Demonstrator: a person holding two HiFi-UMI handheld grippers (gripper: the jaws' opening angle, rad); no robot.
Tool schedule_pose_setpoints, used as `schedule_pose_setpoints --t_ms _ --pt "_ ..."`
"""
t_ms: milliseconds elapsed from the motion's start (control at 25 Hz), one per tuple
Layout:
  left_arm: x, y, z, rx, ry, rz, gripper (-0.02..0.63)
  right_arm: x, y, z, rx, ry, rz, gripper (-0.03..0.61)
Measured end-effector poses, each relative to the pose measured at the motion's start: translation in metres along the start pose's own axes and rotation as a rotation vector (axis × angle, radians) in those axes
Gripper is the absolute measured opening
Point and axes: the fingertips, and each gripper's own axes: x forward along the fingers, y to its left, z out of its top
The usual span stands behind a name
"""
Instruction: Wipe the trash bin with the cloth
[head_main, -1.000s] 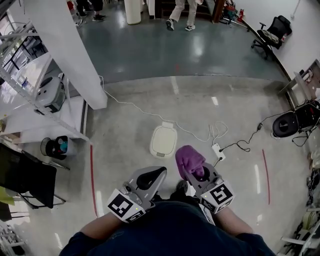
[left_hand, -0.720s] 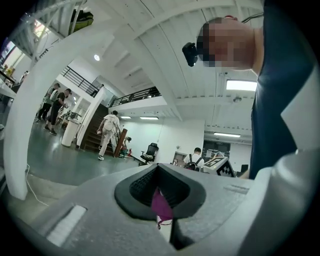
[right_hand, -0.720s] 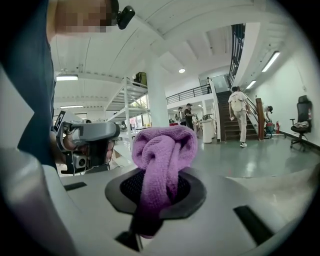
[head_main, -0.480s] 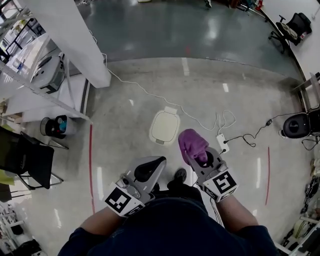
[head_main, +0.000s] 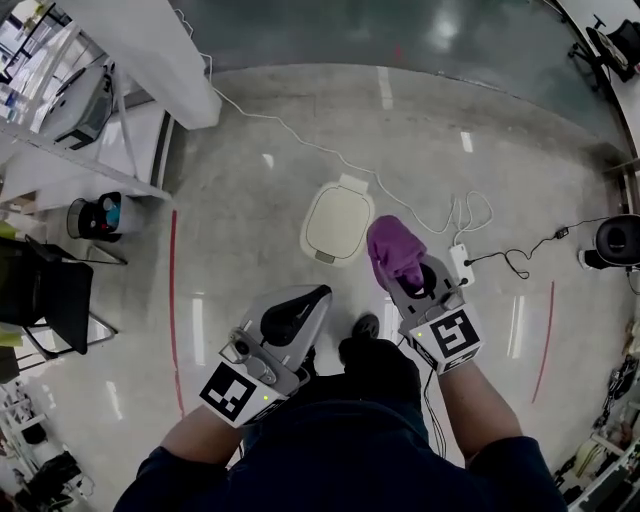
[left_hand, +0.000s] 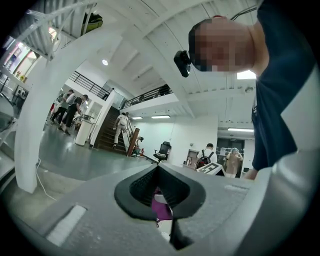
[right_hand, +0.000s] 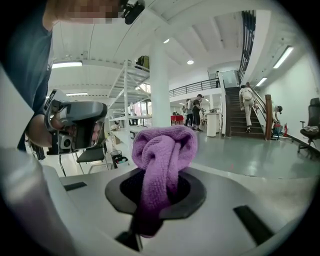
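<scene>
Purple cloth (head_main: 393, 248) sits clamped in the right gripper (right_hand: 156, 197); the left gripper (head_main: 310, 300) has its jaws together, empty. Just ahead stands the cream trash bin (head_main: 338, 222), with a white cable (head_main: 300, 137) and a power strip (head_main: 462, 264) to its right and open floor (head_main: 240, 230) to its left.

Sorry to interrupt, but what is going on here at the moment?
A person stands by a cream trash bin on the floor, a gripper in each hand. The right gripper is clamped on a bunched purple cloth, held beside the bin, apparently not touching it. The left gripper is shut and empty.
</scene>
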Motion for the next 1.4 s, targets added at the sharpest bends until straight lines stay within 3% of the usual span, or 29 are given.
schedule_pose_setpoints --t_ms 720,1400 --pt "0.041 0.126 -0.182 0.025 -0.010 0.011 -0.002 0.156 -0.050 -0.175 -0.054 0.033 0.007 0.067" --pt "0.045 0.207 -0.312 0.071 -0.038 0.052 -0.002 0.297 -0.110 -0.305 -0.291 0.150 0.027 0.067"
